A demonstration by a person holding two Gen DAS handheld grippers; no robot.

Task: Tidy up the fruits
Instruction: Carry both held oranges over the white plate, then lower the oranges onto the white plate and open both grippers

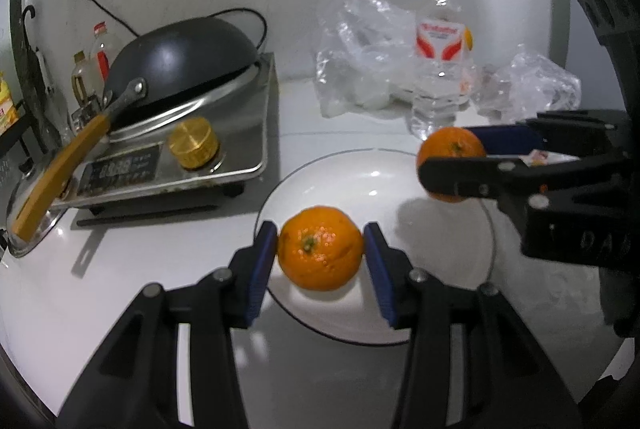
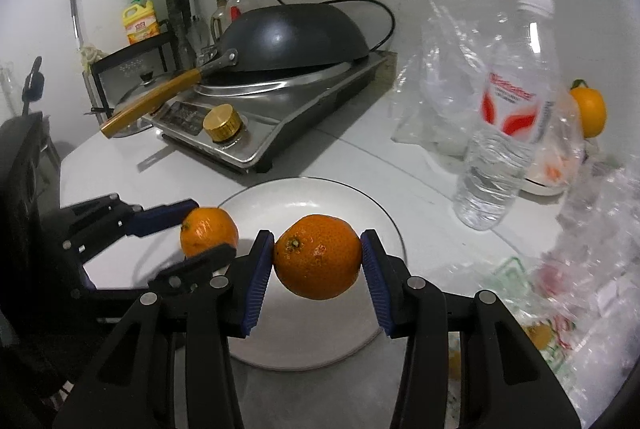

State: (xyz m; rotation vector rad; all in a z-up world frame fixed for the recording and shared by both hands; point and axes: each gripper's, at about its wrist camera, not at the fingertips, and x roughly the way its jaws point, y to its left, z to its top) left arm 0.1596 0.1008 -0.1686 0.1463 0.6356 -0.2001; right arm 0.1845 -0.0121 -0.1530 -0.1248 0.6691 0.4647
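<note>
1. My left gripper (image 1: 320, 249) is clamped on a round, dimpled orange mandarin (image 1: 320, 253), blue pads (image 1: 262, 269) pressing its two sides at the widest girth, stem facing the camera. It sits low over the near part of the white round ceramic plate (image 1: 440, 293); I cannot tell whether it touches the plate or hangs just above it.

2. My right gripper (image 2: 318, 257) grasps a second orange mandarin (image 2: 318, 257) the same way, across the middle, above the plate's centre and clear of its surface.

3. I judge both fruits light, with soft, loose skin over yielding flesh. A hard squeeze would bruise or split them, so a moderate hold on the equator suits them. The waxy peel may slip against the ribbed pads if tilted.

4. Once released, a mandarin could roll on the plate's smooth glaze, so I would set it down stem up, near the plate's middle.

5. Beyond the plate stands a clear plastic water bottle (image 2: 508, 133) with a red label, with crumpled clear plastic bags (image 1: 360, 41) behind it.

6. Far beyond the plate, another orange fruit (image 2: 588, 109) rests behind the bottle.
</note>
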